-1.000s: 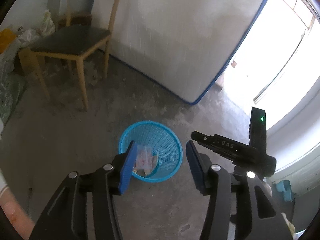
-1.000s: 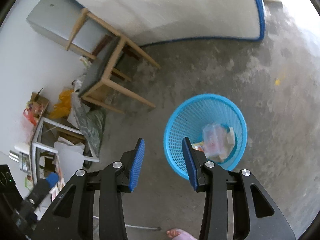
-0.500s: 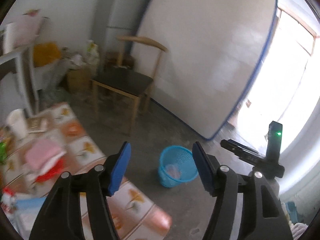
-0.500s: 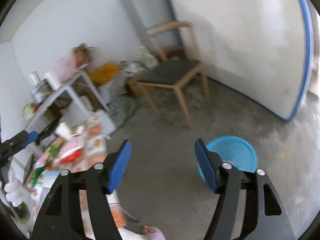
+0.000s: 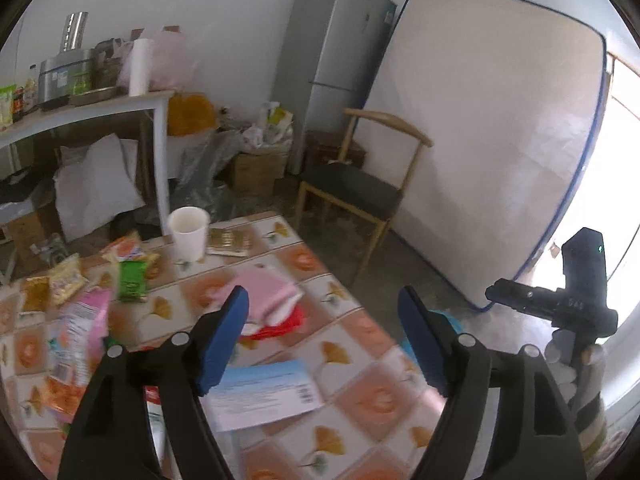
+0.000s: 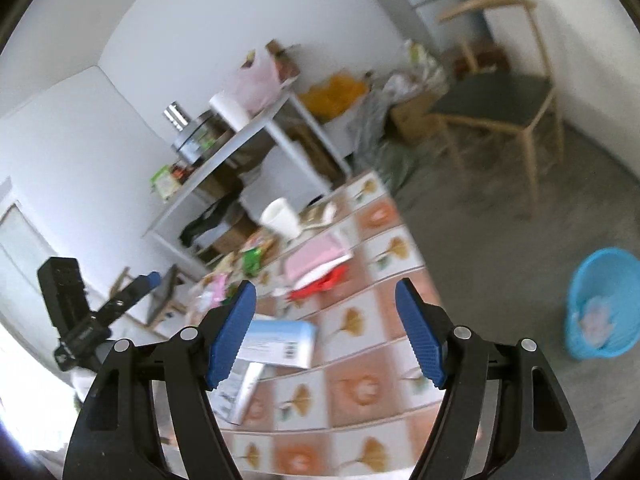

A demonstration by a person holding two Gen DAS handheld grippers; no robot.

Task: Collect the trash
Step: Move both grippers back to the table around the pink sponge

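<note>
A: Blue pads on both tools stand spread, nothing between them. Left gripper (image 5: 322, 340) and right gripper (image 6: 326, 334) have just been opening wider, both hanging over the tiled table (image 5: 360, 404). Which piece goes next?

B: Probably the pale blue paper packet (image 5: 266, 394), nearest the left gripper. It lies flat on the table; in the right wrist view the same packet (image 6: 280, 340) sits just beyond the left finger.

A: Orientation?

B: Long axis runs roughly left to right across the left wrist view, barcode end to the right. Blurred, so that's approximate.

A: So how to grab it?

B: It's flat, so I'd come down steeply with the jaws straddling the short side, catch an edge, and lift it rather than drag it into the other wrappers. The green packet (image 5: 132, 280) and white cup (image 5: 188, 234) are farther back on the table; leave them for later.

A: And the drop?

B: Blue basket (image 6: 604, 304) stands on the floor, well apart from the table on the right of the right wrist view, already holding some trash. The pink cloth (image 5: 266, 292) may not be trash at all; can't tell.
</note>
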